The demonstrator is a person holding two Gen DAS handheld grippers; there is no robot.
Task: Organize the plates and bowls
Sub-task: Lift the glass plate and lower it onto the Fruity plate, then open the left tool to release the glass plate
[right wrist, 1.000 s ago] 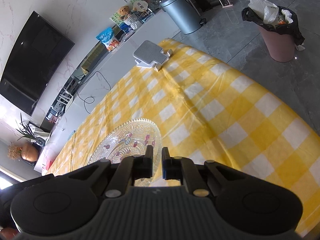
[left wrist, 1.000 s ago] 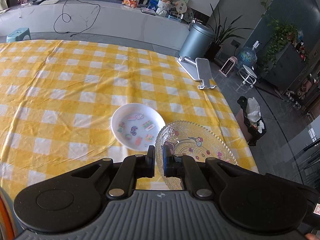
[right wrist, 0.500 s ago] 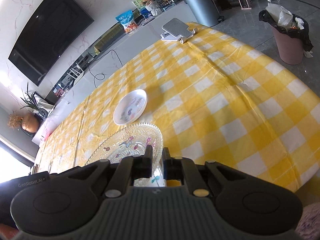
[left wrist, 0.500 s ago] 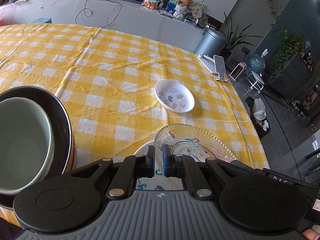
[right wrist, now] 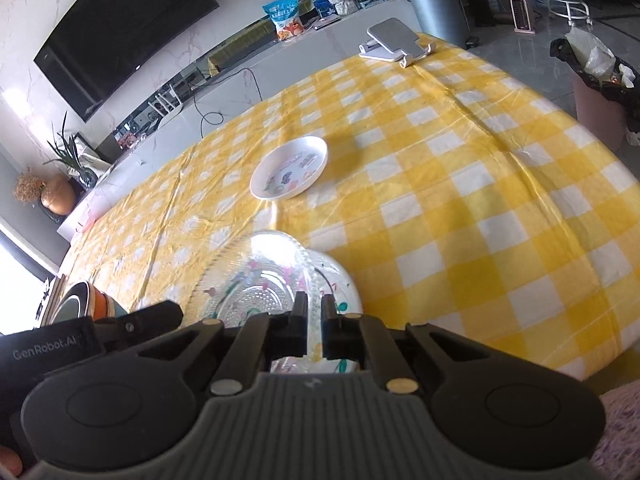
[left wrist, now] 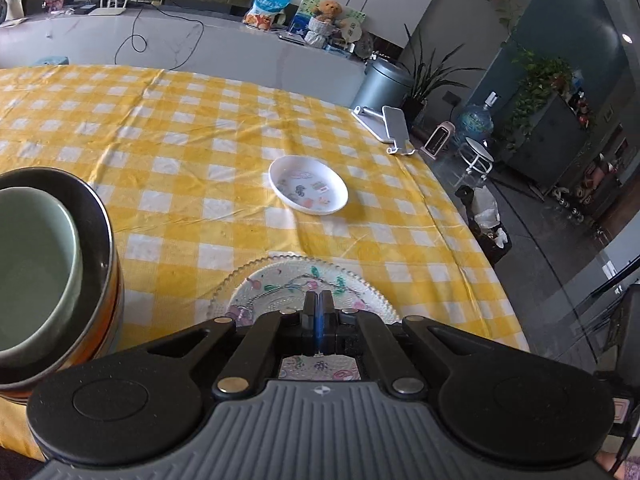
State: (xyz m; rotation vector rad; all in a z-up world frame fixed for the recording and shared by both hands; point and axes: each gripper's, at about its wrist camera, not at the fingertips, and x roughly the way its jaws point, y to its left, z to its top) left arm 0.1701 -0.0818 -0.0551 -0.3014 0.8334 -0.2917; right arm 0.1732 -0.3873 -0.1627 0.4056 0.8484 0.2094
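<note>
A clear glass plate (left wrist: pixel 276 284) with coloured stickers lies over a white plate (left wrist: pixel 320 370) near the table's front edge. My left gripper (left wrist: pixel 318 300) hovers over the glass plate; its jaws are closing and meet, with nothing between them. My right gripper (right wrist: pixel 313 312) is closing on the beaded rim of the glass plate (right wrist: pixel 244 296), and the rim runs between its fingers. A small white dish (left wrist: pixel 308 184) (right wrist: pixel 288 174) with stickers sits alone mid-table. At the left stands a green bowl (left wrist: pixel 36 268) nested in a dark bowl.
A grey phone stand (left wrist: pixel 394 128) (right wrist: pixel 394 40) sits at the table's far right corner. The yellow checked tablecloth (left wrist: pixel 180 140) drops off at the right edge, where a lined bin (right wrist: pixel 600 80) stands on the floor. The bowl stack (right wrist: pixel 78 300) is close to the left of the plates.
Both grippers carried the glass plate back from beside the small white dish to over a white plate at the front edge. The bowl stack came into the left view. The left fingers closed together.
</note>
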